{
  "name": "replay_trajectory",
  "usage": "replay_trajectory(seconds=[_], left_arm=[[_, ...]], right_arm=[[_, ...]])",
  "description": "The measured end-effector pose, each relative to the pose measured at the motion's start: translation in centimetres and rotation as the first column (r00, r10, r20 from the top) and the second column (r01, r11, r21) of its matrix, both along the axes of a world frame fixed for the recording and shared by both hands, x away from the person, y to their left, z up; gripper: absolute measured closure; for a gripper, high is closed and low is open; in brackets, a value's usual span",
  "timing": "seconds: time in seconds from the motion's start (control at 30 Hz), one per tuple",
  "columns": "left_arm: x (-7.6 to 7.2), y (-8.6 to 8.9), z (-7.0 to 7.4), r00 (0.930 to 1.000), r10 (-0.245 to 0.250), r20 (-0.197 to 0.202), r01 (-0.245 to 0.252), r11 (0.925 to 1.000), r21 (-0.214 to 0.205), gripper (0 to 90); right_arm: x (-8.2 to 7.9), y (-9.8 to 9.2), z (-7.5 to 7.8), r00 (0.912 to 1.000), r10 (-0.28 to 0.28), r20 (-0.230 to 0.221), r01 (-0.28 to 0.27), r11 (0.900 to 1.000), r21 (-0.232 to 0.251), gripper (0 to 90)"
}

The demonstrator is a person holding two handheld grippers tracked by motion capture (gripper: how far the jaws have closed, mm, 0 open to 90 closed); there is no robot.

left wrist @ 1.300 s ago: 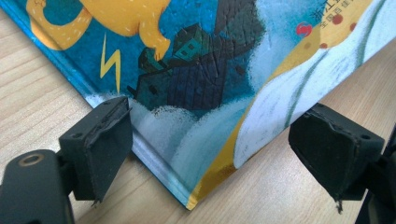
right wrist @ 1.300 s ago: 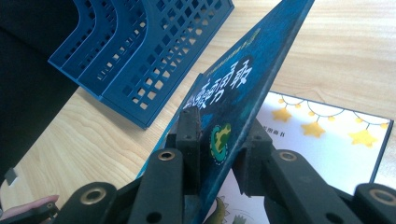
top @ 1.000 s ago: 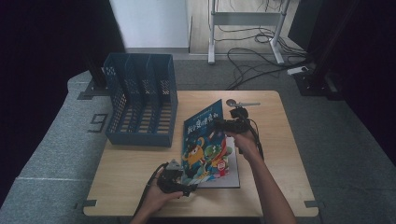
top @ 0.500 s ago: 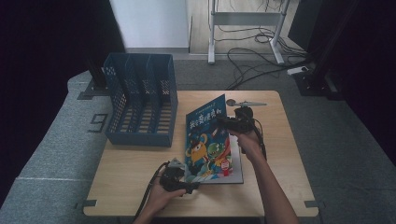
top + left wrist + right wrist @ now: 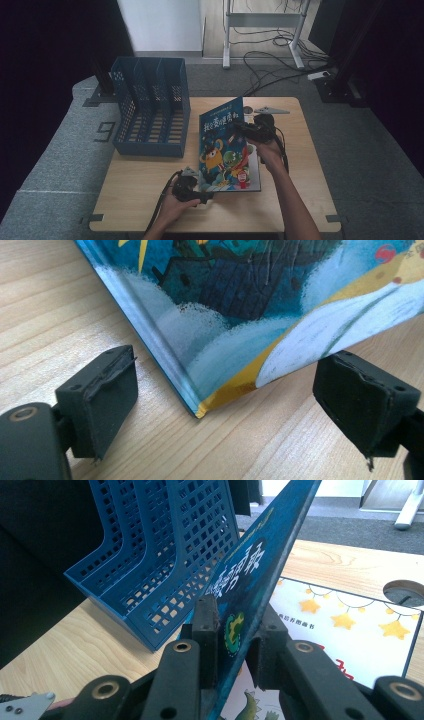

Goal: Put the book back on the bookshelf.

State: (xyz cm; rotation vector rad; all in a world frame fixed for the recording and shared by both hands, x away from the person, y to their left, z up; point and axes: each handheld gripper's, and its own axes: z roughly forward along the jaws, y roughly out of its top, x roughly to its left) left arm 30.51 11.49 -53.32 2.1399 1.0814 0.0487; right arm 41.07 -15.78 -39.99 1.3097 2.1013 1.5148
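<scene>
A picture book (image 5: 225, 145) with a blue-green cover stands tilted up on the wooden table (image 5: 140, 190), its top edge raised toward the rack. My right gripper (image 5: 245, 131) is shut on the book's upper right edge; in the right gripper view the cover (image 5: 250, 575) is pinched between the gripper's (image 5: 235, 615) two jaws. My left gripper (image 5: 202, 195) stands open at the book's near left corner. In the left gripper view that corner (image 5: 240, 300) rests on the wood between the gripper's (image 5: 225, 390) spread jaws, touching neither pad. A flat white cover with yellow stars (image 5: 350, 620) lies under the raised book.
A blue three-slot file rack (image 5: 150, 115) stands at the table's back left, its perforated walls (image 5: 165, 565) close beside the raised book. A round cable hole (image 5: 405, 590) sits in the tabletop behind the book. Cables and a metal stand (image 5: 265, 20) lie on the floor beyond.
The right gripper has risen with the book's top edge, so the book stands steeper than before. The left gripper has stayed at the lower corner.
</scene>
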Motion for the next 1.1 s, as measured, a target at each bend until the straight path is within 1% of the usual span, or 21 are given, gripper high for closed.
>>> replay_trajectory(seconds=[0.17,0.23,0.3,0.33,0.37,0.47,0.5,0.53,0.63,0.67,0.7,0.8,0.97,1.1], left_arm=[[-0.1,-0.1,-0.1,0.9999,0.016,0.004,-0.016,0.9997,0.018,10.8],[0.0,-0.1,-0.2,0.9998,0.018,0.001,-0.018,0.9997,0.017,9.6],[0.2,-0.2,-0.2,0.9997,0.024,0.006,-0.024,0.9995,0.020,9.6],[0.4,-0.2,-0.1,0.9995,0.030,0.008,-0.030,0.9992,0.025,9.6],[0.7,-0.2,-0.1,0.9994,0.034,0.009,-0.034,0.9990,0.028,9.6],[1.3,-0.3,-0.3,0.9984,0.057,0.005,-0.057,0.9982,0.019,10.7],[1.3,-0.4,-0.3,0.9980,0.062,0.012,-0.062,0.9978,0.022,11.1],[1.3,-0.4,-0.3,0.9980,0.062,0.015,-0.062,0.9977,0.027,12.4],[1.1,-0.4,-0.3,0.9980,0.057,0.026,-0.058,0.9973,0.045,12.5],[1.0,-0.5,-0.4,0.9978,0.059,0.030,-0.061,0.9972,0.044,12.5],[1.0,-0.5,-0.4,0.9978,0.059,0.030,-0.060,0.9971,0.047,12.5],[1.0,-0.5,-0.4,0.9977,0.060,0.030,-0.062,0.9969,0.048,12.4],[1.1,-0.7,-0.4,0.9978,0.058,0.030,-0.060,0.9972,0.045,12.2],[1.3,-0.9,-0.4,0.9974,0.064,0.033,-0.065,0.9968,0.045,12.1]], right_arm=[[-0.1,-0.2,-0.2,1.0000,0.001,0.004,-0.001,0.9999,0.015,75.9],[-0.1,-0.3,-0.2,1.0000,0.004,0.009,-0.005,0.9998,0.021,76.0],[-0.2,-0.3,-0.1,0.9997,0.005,0.022,-0.006,0.9997,0.022,76.0],[-0.2,-0.3,0.1,0.9993,0.004,0.037,-0.005,0.9997,0.023,76.1],[-0.2,-0.3,0.1,0.9993,0.004,0.037,-0.005,0.9997,0.023,76.1],[-0.2,-0.3,0.5,0.9977,-0.001,0.068,-0.002,0.9995,0.031,76.9],[-0.2,-0.3,0.7,0.9970,0.001,0.077,-0.003,0.9994,0.035,77.4],[-0.2,-0.4,0.8,0.9958,0.003,0.091,-0.008,0.9986,0.053,78.4],[-0.3,-0.5,0.7,0.9953,0.011,0.096,-0.017,0.9979,0.063,78.6],[-0.3,-0.4,0.7,0.9952,0.011,0.097,-0.017,0.9979,0.063,78.7],[-0.3,-0.4,0.5,0.9954,0.008,0.095,-0.015,0.9971,0.074,79.0],[-0.4,-0.4,0.6,0.9952,0.008,0.097,-0.015,0.9971,0.074,79.0],[-0.8,-0.5,0.9,0.9930,0.009,0.118,-0.017,0.9979,0.063,79.0],[-0.9,-0.7,1.0,0.9920,0.006,0.126,-0.014,0.9981,0.061,79.0]])
